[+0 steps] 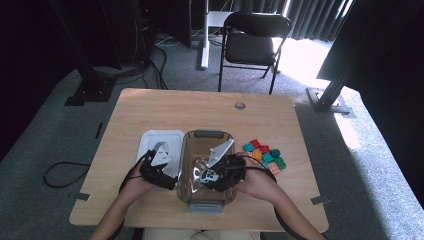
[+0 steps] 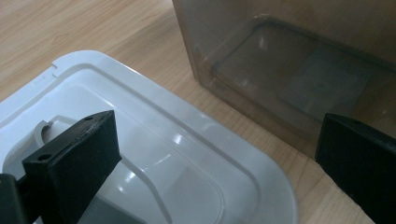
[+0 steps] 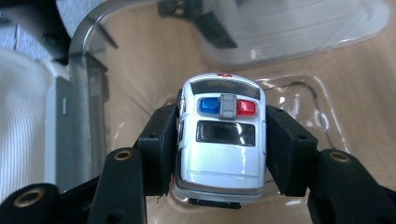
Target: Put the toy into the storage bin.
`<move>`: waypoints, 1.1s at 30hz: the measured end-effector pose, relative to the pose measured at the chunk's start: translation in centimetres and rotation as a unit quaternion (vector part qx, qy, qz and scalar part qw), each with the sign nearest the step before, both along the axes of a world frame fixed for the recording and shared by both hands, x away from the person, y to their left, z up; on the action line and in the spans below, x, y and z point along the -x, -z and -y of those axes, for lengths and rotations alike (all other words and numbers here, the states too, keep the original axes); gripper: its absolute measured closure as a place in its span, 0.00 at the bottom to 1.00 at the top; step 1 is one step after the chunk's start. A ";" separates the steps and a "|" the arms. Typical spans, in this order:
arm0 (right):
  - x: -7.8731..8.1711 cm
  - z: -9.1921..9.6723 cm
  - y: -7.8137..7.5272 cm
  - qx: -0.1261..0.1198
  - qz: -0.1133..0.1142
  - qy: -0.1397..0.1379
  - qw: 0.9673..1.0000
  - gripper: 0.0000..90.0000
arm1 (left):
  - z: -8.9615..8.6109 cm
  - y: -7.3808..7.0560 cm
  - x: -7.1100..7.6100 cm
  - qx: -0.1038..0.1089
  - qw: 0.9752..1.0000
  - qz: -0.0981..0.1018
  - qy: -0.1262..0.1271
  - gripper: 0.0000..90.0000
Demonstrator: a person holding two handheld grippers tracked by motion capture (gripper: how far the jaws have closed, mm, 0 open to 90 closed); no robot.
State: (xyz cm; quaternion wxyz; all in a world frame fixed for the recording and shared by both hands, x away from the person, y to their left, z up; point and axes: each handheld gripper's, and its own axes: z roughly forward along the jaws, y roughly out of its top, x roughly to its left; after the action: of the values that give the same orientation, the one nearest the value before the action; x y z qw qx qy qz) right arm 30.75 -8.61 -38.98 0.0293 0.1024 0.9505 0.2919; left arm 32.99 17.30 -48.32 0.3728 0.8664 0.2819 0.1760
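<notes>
A: Right gripper view: right tongs [image 3: 219,154] clamp a white toy police car [image 3: 220,140] by its flanks, inside the clear plastic bin [image 3: 88,60].

B: Risk?

A: Smooth sides; it could slip and tumble. Left tongs [image 2: 219,154] gape, holding nothing, over the white lid [image 2: 187,154], possibly near enough to bump the bin.

Off to your right on the counter [image 1: 150,107] you've got a little pile of colored blocks [image 1: 263,154], red, teal, orange and green all bunched together. There's a round grommet [image 1: 240,105] near the far edge. Past that, a black folding chair [image 1: 252,42] sits on grey carpet [image 1: 40,145], with a black cable loop [image 1: 62,172] on the floor at your left.
</notes>
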 end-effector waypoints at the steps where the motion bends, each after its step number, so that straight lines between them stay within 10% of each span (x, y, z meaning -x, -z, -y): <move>1: 0.1 -0.1 0.1 0.006 -0.002 -0.007 1.000 0.53 | 0.1 0.0 0.1 -0.001 1.000 -0.001 0.001 0.00; 15: 0.4 -0.6 0.7 0.061 -0.023 -0.039 0.997 0.53 | 1.7 0.1 -0.4 -0.005 1.000 -0.007 0.025 0.00; 33: 0.1 1.2 1.5 0.059 -0.034 -0.017 0.998 0.53 | 4.9 0.3 -3.2 -0.013 0.999 -0.015 0.027 0.01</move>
State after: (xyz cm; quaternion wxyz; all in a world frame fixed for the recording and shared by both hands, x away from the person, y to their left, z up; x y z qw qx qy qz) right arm 30.63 -9.79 -40.48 -0.0020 0.0944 0.9681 0.2319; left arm 36.20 12.35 -48.59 0.3616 0.8810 0.2619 0.1565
